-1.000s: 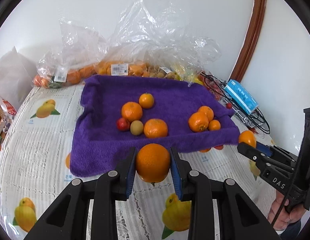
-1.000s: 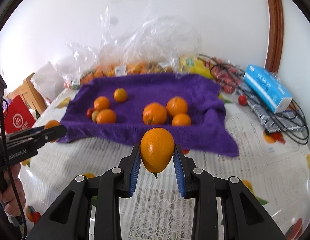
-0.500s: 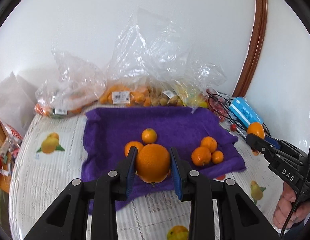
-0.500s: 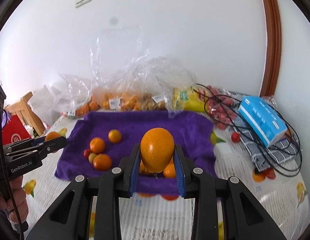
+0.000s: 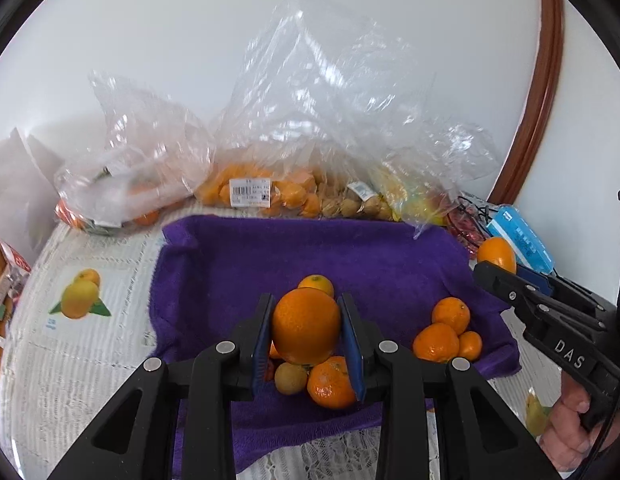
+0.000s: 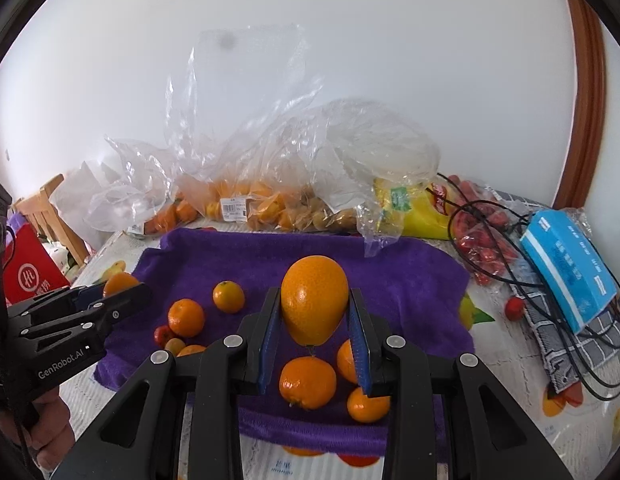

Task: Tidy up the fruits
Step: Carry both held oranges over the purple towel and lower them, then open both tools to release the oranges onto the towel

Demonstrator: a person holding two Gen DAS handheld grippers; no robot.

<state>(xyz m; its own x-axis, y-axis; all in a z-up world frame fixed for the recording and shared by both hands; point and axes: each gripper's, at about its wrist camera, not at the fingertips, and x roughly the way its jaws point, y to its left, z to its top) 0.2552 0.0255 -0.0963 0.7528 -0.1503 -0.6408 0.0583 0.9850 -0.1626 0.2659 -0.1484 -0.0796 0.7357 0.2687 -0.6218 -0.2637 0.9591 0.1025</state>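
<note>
Purple towel [image 5: 238, 264] carries loose oranges. Left gripper [image 5: 306, 332] pinches a round orange [image 5: 306, 330], held above the towel's 6 o'clock edge. Right gripper [image 6: 314, 322] pinches an oval orange [image 6: 313, 300] over a three-orange cluster [image 6: 308, 382]. Fruit bags [image 6: 246, 204] at 12 o'clock.

Both wrist views overlook the purple towel [image 5: 373, 264].
</note>
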